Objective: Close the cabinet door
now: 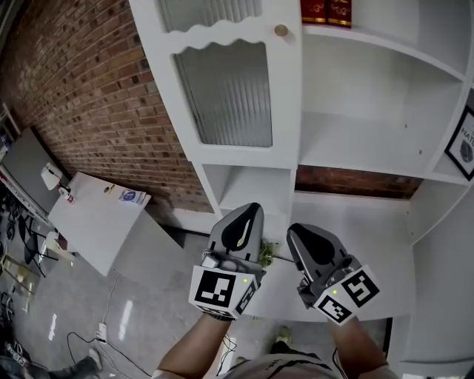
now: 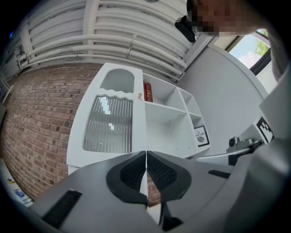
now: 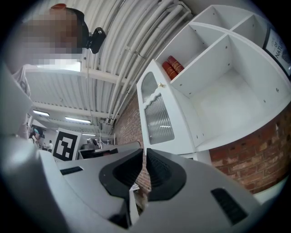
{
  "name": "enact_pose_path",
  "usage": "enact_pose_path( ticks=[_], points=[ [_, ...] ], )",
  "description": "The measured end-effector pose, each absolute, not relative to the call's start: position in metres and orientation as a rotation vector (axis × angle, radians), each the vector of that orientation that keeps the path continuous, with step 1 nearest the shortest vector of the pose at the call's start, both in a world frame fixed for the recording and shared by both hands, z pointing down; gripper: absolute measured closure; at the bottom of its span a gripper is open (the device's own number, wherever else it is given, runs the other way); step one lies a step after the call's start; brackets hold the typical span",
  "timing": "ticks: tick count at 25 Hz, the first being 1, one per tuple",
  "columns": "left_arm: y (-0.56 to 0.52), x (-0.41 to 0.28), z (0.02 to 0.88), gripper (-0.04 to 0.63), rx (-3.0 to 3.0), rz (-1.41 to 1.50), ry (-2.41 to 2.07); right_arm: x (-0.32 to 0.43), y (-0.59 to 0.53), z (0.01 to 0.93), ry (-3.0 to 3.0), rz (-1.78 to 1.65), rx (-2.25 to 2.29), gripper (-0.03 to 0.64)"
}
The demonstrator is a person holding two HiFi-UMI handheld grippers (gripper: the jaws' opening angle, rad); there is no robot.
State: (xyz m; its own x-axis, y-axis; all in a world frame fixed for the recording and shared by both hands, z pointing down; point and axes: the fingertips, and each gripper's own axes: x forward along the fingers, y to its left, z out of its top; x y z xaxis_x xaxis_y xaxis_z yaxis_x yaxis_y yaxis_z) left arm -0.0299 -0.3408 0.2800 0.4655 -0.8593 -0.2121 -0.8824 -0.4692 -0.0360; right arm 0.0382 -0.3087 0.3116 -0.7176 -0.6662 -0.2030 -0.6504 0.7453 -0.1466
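Cabinet door (image 1: 285,104): white frame. We list one ribbed glass pane (image 1: 222,104) under a scalloped rail, a smaller pane above, and a small round pale knob (image 1: 281,30) near the top of its right edge. It stands upright on the left of the white cabinet (image 1: 415,244), beside the open shelves (image 1: 370,37). We see no gap at its knob edge.

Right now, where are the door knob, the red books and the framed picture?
door knob (image 1: 281,30): head view, its round face.
red books (image 1: 315,10): head view, left book's spine.
framed picture (image 1: 464,144): head view, print inside the frame.
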Motion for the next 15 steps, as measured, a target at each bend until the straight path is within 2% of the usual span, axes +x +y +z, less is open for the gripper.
enact_pose_path(
  ticks=[15],
  points=[
    [-0.246,-0.089,0.302,0.575,-2.713,0.281,1.513,-0.025,-0.241,0.326,2.718,-0.059,-1.171,0.595]
  ],
)
